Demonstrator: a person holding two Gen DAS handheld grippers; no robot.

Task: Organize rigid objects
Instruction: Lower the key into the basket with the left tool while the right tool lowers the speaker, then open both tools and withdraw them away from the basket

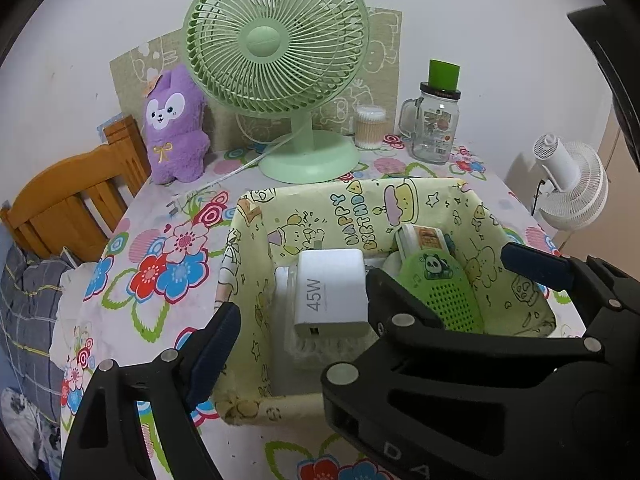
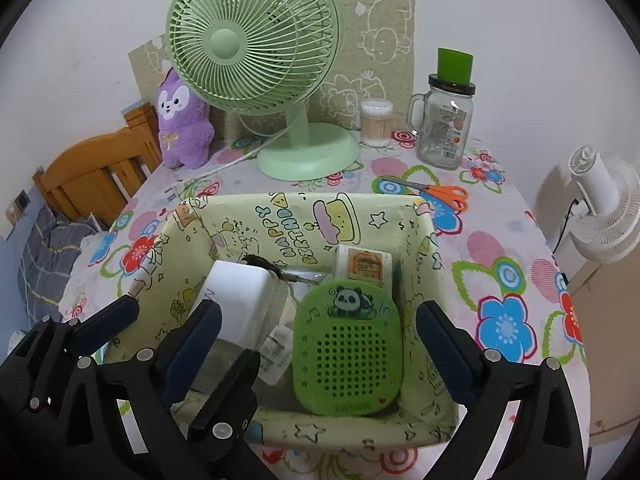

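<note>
A yellow cartoon-print basket [image 1: 308, 220] [image 2: 436, 264] sits on the flowered table. Inside lie a white 45W charger [image 1: 332, 292] [image 2: 244, 300], a green panda speaker [image 1: 448, 288] [image 2: 348, 344] and a small white box with an orange label [image 1: 424, 240] [image 2: 364, 266]. My left gripper [image 1: 368, 292] is open over the basket and holds nothing. My right gripper [image 2: 316, 332] is open around the green speaker, not touching it. Orange-handled scissors [image 2: 436, 192] lie on the table behind the basket.
A green desk fan [image 1: 276, 60] [image 2: 256, 44], a purple plush [image 1: 176, 124] [image 2: 182, 120], a cotton swab tub [image 1: 370, 126] [image 2: 376, 122] and a glass jar with a green cap [image 1: 436, 120] [image 2: 446, 120] stand at the back. A wooden chair [image 1: 76, 196] is left, a white fan [image 2: 604, 208] right.
</note>
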